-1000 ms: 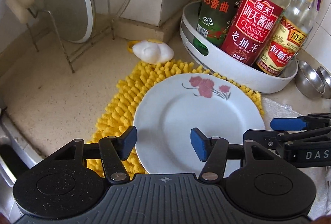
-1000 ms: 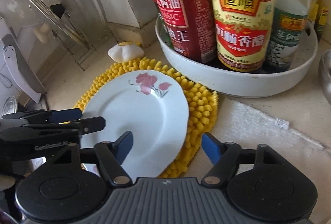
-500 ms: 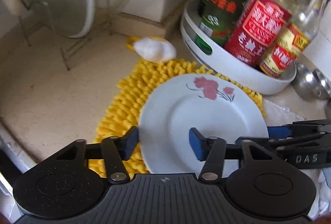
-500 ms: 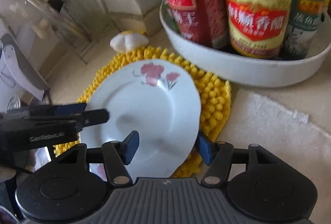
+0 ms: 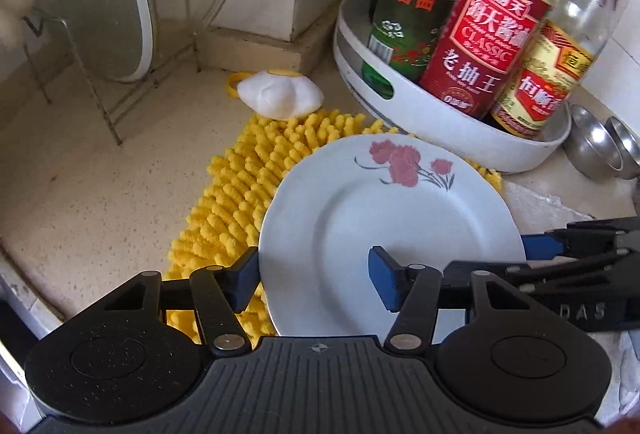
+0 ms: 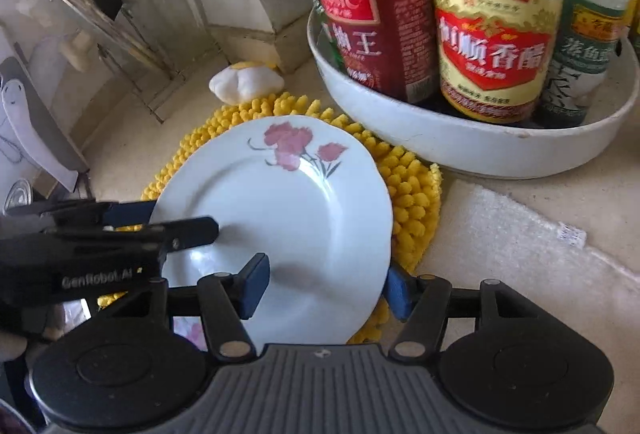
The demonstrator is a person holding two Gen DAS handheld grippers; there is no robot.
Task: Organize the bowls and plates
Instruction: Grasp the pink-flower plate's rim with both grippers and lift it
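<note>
- The wire rack with glass pot lids (image 5: 92,13) stands well left of the white round plate with a pink flower print (image 5: 392,234), at the back of the speckled beige desk (image 5: 80,185).
- The plate lies on the yellow chenille mat (image 5: 240,185), just in front of the white round tray of sauce bottles (image 5: 448,117).
- The left gripper (image 5: 316,280) has its jaws spread wide; the left one sits at the plate's left rim, the other above the plate's centre. Nothing is held.
- The right gripper (image 6: 326,286) likewise straddles the plate's right rim with jaws apart, one over the plate, one at or under the edge.
- The plate has no long axis; each gripper meets its own side of the rim, so both look equally near, and a two-sided lift seems likely.
- Only the right wrist view shows the white cloth (image 6: 520,230) right of the plate; only the left view shows steel bowls (image 5: 600,149) beyond the tray.
</note>
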